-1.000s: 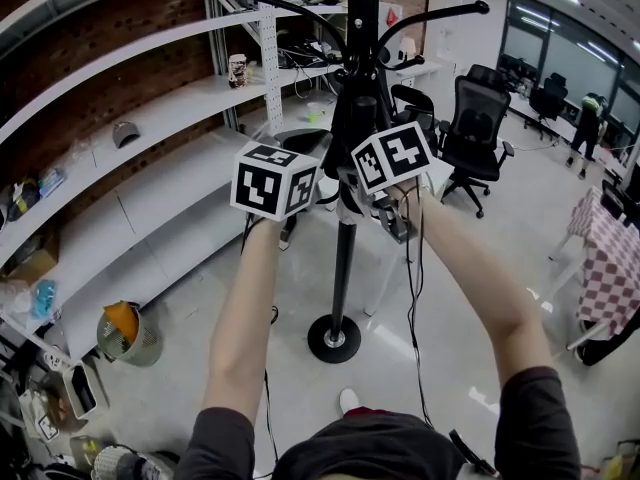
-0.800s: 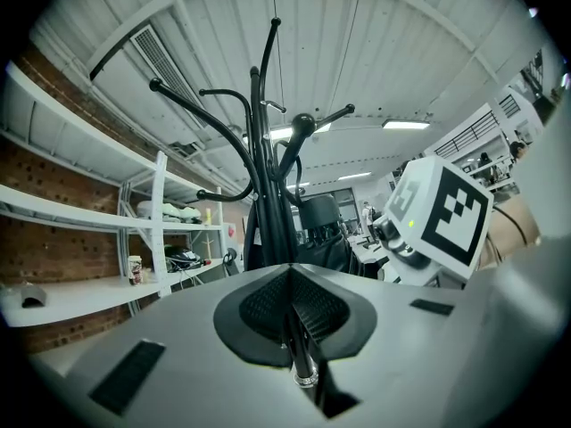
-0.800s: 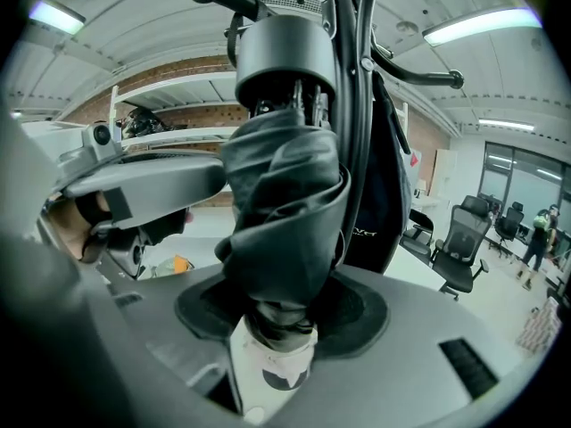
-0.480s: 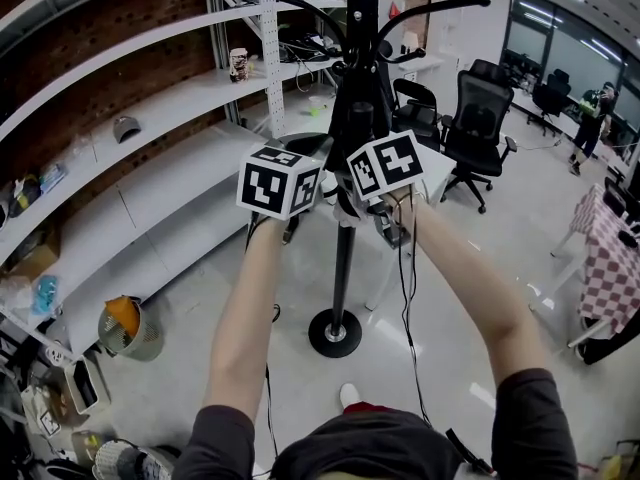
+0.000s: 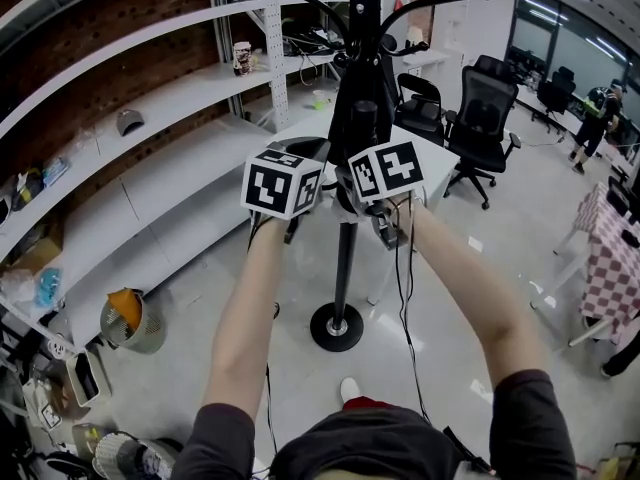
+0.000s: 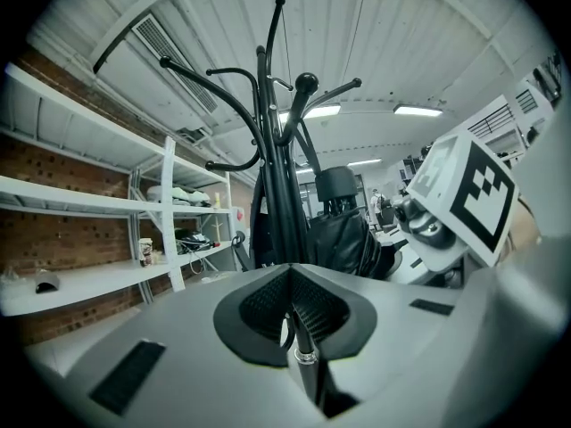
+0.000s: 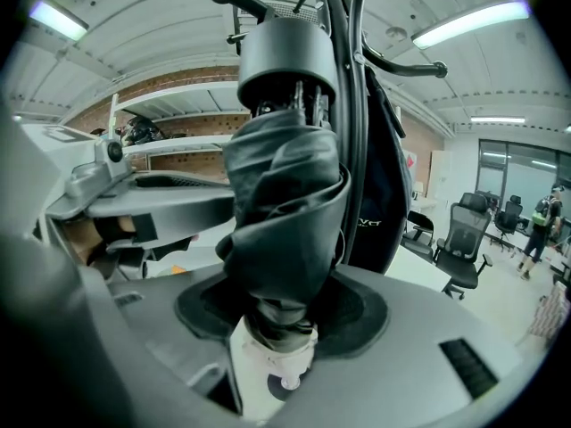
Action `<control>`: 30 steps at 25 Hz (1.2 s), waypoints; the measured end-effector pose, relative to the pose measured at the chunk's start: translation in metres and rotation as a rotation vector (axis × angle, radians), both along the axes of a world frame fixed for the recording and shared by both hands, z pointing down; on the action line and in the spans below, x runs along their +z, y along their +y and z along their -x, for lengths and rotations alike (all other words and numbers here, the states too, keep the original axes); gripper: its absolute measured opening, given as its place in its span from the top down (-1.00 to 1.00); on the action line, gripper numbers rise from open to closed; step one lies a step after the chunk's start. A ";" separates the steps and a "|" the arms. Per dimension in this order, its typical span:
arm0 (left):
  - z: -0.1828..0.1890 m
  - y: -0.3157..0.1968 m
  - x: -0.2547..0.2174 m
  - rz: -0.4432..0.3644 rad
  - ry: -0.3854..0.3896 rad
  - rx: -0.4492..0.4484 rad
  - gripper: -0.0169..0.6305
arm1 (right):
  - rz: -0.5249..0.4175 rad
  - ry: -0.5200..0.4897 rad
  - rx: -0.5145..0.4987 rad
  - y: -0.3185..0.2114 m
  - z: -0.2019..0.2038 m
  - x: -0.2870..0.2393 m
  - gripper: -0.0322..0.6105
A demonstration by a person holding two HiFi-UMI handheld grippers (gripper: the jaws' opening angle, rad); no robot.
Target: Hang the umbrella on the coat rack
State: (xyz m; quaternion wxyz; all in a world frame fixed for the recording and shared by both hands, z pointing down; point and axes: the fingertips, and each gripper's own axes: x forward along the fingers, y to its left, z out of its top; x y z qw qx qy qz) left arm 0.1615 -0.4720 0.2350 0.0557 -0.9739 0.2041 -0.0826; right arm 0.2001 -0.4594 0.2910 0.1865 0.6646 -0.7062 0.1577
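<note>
Two grippers share the umbrella [image 7: 284, 194]: the right gripper [image 7: 278, 355] clamps its folded canopy upright, handle end up, while the left gripper [image 6: 293, 297] pinches a thin black cord [image 6: 308, 368], probably its loop. Just beyond, the coat rack [image 6: 268, 194] lifts its hooks [image 6: 306, 82] above both grippers, so the cord must go up.

Black folded umbrella [image 7: 281, 212] upright, handle topmost, just beside pole of black coat rack [image 5: 343, 258]; unhung.

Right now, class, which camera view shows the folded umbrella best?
The right gripper view: the umbrella fills it, clamped in the right gripper. The left gripper view shows its side; the head view hides most behind the marker cubes.
</note>
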 end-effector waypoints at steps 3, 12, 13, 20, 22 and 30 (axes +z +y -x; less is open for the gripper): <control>0.002 -0.001 0.006 0.007 -0.006 -0.012 0.91 | -0.024 -0.020 0.002 0.000 0.003 0.000 0.25; 0.015 -0.001 0.017 0.018 -0.010 -0.043 0.91 | -0.121 -0.028 0.036 -0.002 0.006 -0.001 0.24; 0.015 -0.002 0.019 0.020 -0.010 -0.045 0.91 | -0.133 -0.035 0.035 -0.002 0.006 -0.001 0.24; 0.017 0.000 0.023 0.024 -0.006 -0.049 0.91 | -0.242 -0.030 -0.010 -0.006 0.016 -0.002 0.22; 0.018 0.001 0.026 0.027 -0.004 -0.051 0.91 | -0.267 -0.012 0.003 -0.005 0.014 -0.002 0.22; 0.025 0.000 0.033 0.052 0.003 -0.063 0.91 | -0.351 -0.006 0.036 0.002 0.009 -0.008 0.20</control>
